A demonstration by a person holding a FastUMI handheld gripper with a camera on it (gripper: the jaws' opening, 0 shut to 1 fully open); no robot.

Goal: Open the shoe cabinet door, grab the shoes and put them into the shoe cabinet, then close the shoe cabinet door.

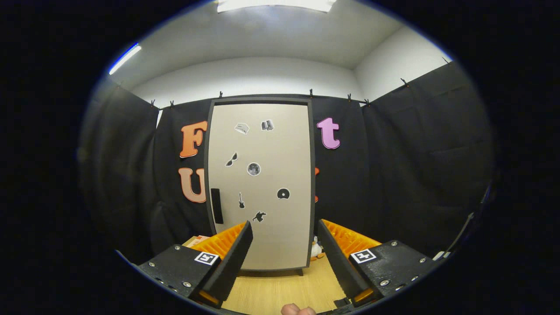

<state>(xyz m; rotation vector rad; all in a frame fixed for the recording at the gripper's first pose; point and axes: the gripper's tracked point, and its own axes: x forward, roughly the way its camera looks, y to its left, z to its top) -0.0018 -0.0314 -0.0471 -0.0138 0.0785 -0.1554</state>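
Observation:
A tall beige shoe cabinet [267,144] stands upright on a wooden surface, some way beyond my fingers, against the booth's cloth wall. Its door is shut and carries several small dark stickers. A dark vertical handle [216,205] sits on the door's left side, just above my left fingertip. My gripper [284,232] is open, its fingers spread wide with nothing between them, pointing at the lower part of the door. A small white toy-like thing [316,248] shows at the cabinet's lower right corner; I cannot tell what it is.
The light wooden surface [284,288] runs from my fingers to the cabinet's foot. Black cloth walls close in left, right and behind the cabinet. Part of a hand [297,309] shows just below the fingers. A cardboard-coloured object [197,240] peeks behind the left finger.

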